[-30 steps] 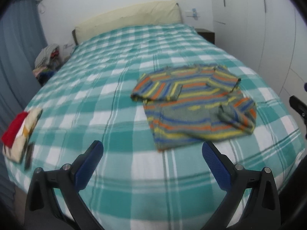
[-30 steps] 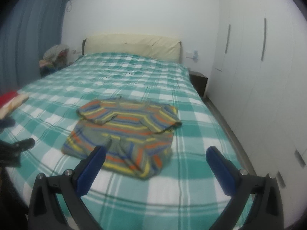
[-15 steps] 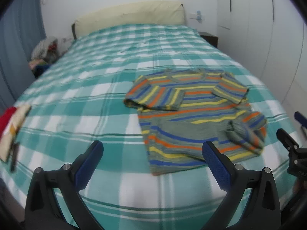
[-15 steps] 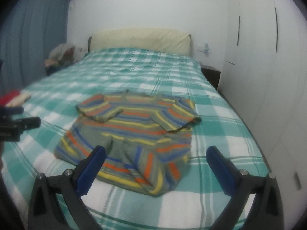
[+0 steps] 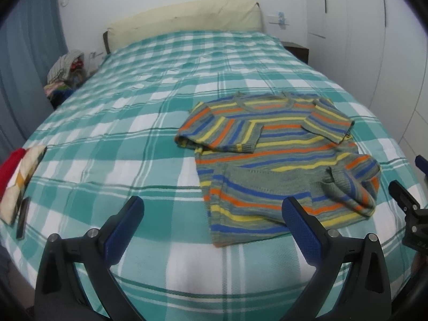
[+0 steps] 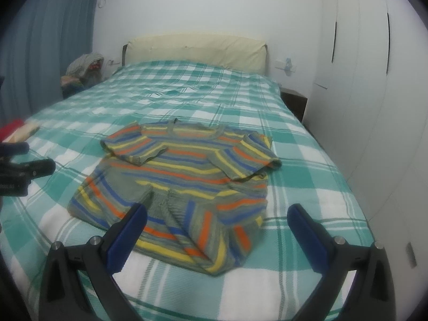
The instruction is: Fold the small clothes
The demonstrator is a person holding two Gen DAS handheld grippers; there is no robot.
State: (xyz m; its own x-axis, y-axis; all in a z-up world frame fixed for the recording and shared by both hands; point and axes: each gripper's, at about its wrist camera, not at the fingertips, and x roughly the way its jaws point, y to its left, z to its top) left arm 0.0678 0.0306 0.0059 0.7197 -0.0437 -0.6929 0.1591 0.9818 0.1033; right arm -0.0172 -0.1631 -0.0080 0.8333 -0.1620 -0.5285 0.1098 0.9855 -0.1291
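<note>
1. At the far left of the left wrist view, a folded red and cream cloth [image 5: 18, 176] lies at the edge of the bed [image 5: 112, 160], with a dark flat object [image 5: 22, 220] beside it, too small to identify; a heap of clothes [image 5: 65, 73] sits off the bed near the blue curtain [image 5: 29, 61].
2. The left gripper [image 5: 211, 219] hovers above the near edge of the checked teal and white cover; its blue-padded fingers [image 5: 124, 230] stand spread wide and hold nothing; in the right wrist view it shows as a dark shape at the left edge [image 6: 24, 172], clear of the garment.
3. The striped sweater [image 5: 278, 160] lies flat on the cover right of centre, neckline toward the cream headboard [image 5: 184, 24]; both sleeves are folded in across the chest; its lower right corner is bunched and turned up, and its hem lies just beyond the left gripper's right finger.
4. In the right wrist view the striped sweater [image 6: 182, 187] sits mid-bed, its rumpled hem nearest the camera.
5. The right gripper [image 6: 216, 227] hangs over that hem; its fingers [image 6: 305, 235] are wide apart and grip nothing; whether the left one touches the cloth, I cannot tell.
6. White wardrobe doors [image 6: 361, 80] line the right wall; a dark nightstand [image 6: 294, 101] stands by the headboard.
</note>
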